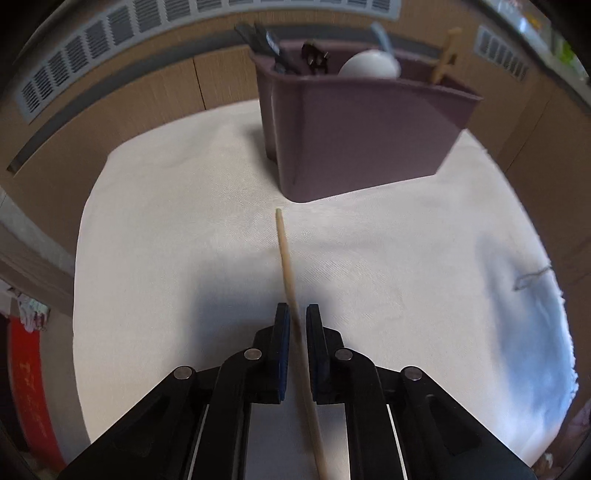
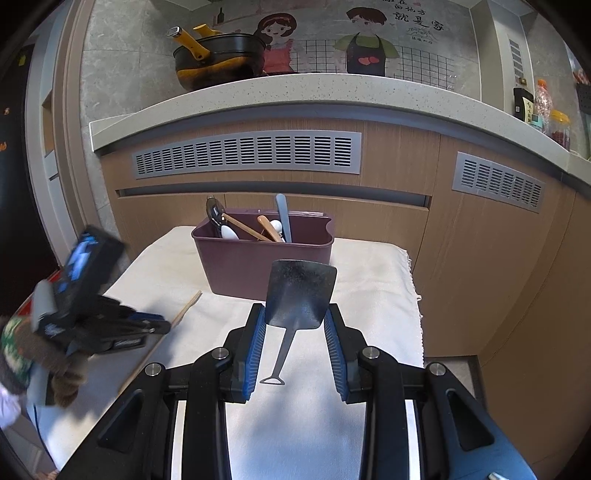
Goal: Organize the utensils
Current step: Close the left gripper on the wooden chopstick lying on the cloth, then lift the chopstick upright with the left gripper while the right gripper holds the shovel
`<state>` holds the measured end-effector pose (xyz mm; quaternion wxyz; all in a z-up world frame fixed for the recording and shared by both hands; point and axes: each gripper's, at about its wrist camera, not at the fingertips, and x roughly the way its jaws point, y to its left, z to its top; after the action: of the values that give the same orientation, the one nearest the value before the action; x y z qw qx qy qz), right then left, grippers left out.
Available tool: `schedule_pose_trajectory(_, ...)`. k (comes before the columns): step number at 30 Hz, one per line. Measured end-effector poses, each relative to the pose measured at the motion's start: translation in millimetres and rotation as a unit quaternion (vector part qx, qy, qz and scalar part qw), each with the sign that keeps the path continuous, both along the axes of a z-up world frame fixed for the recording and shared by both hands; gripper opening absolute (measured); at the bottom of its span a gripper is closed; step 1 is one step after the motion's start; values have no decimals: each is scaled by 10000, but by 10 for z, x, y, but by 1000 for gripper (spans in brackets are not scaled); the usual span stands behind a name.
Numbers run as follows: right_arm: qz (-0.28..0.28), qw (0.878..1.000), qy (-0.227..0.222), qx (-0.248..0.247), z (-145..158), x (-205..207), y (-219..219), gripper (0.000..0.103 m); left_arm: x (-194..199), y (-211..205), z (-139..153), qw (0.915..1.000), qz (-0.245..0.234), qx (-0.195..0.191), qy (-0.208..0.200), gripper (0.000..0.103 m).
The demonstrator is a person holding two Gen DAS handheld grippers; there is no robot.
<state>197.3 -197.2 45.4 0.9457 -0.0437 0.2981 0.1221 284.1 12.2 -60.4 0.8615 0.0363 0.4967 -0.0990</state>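
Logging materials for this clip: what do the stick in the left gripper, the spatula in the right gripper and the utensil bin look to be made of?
Stick: pale, matte, probably wood or bamboo; likely a chopstick. Spatula: dark grey metal, with a dull sheen and scuffed blade, likely steel. Utensil bin: plum plastic, smooth and matte, with moulded rounded corners.

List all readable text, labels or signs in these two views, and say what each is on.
"就是家": wall mural behind the counter; the line above it is cut off, the small script below too small to read.
Dark bottle label, right counter end: too small to read.
Red container, left wrist view: faint marks, blurred.
Purple utensil caddy: no text.
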Motion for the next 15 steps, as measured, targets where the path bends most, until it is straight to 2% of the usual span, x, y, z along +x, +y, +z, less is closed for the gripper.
schedule_pose_trajectory(3,-23,9999,90,-43,7,-13,13,30,-187,55,46,9993,85,-322,-191,9)
schedule_pose_trajectory(5,-28,9999,108,-109,24,-37,33,30,-180,78,17,9990,135,-420,-80,9)
schedule_pose_trajectory(8,-11,9999,9,-169,72,-114,57,30,43,144,-34,9984,244,-446,260,11)
schedule_pose_trajectory(9,-4,9999,-5,-164,79,-131,59,30,163,163,-40,9978,296,-454,394,15)
schedule_pose_trajectory(10,8,9999,-1,-163,79,-140,64,30,249,163,-42,9973,350,-421,489,24)
schedule_pose_trajectory(12,36,9998,21,-179,61,-144,80,30,406,139,-91,9963,333,-390,686,35)
schedule_pose_trajectory(15,70,9998,35,-187,18,-155,83,30,612,59,-134,9957,392,-265,792,35)
